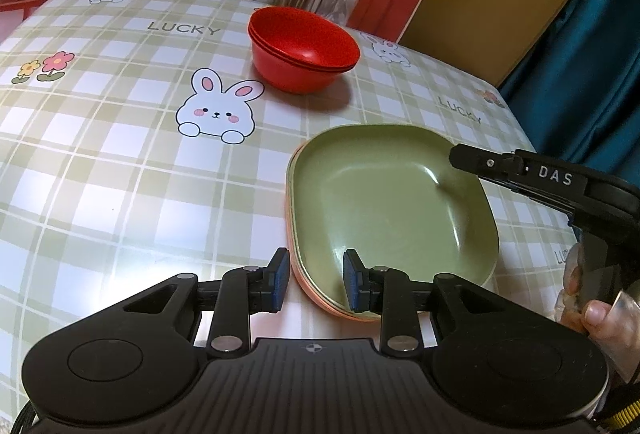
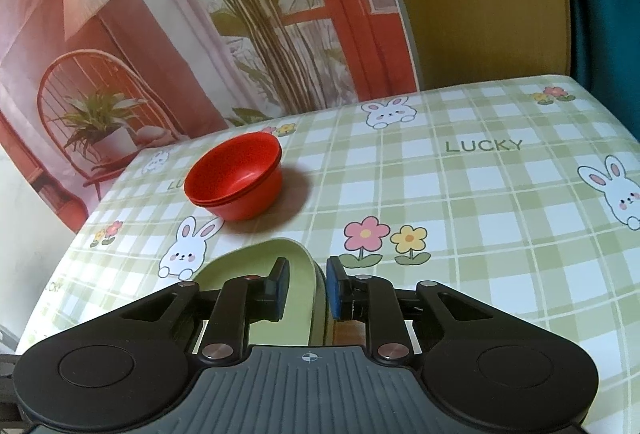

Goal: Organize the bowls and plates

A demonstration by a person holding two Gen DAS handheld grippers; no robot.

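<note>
**Stacked bowls behind, stacked plates in front**

The bowls [image 1: 304, 48] are sitting nested in one stack on the table [image 1: 120, 162], toward its far edge. The plates [image 1: 390, 210] are lying stacked nearer the cameras, in front of the bowls and well apart from them. The left gripper [image 1: 316, 280] is straddling the near left rim of the plates, one finger inside and one outside. The right gripper [image 2: 307, 288] is straddling the rim on the opposite side. A backdrop [image 2: 200, 34] is hanging behind the table.
</note>
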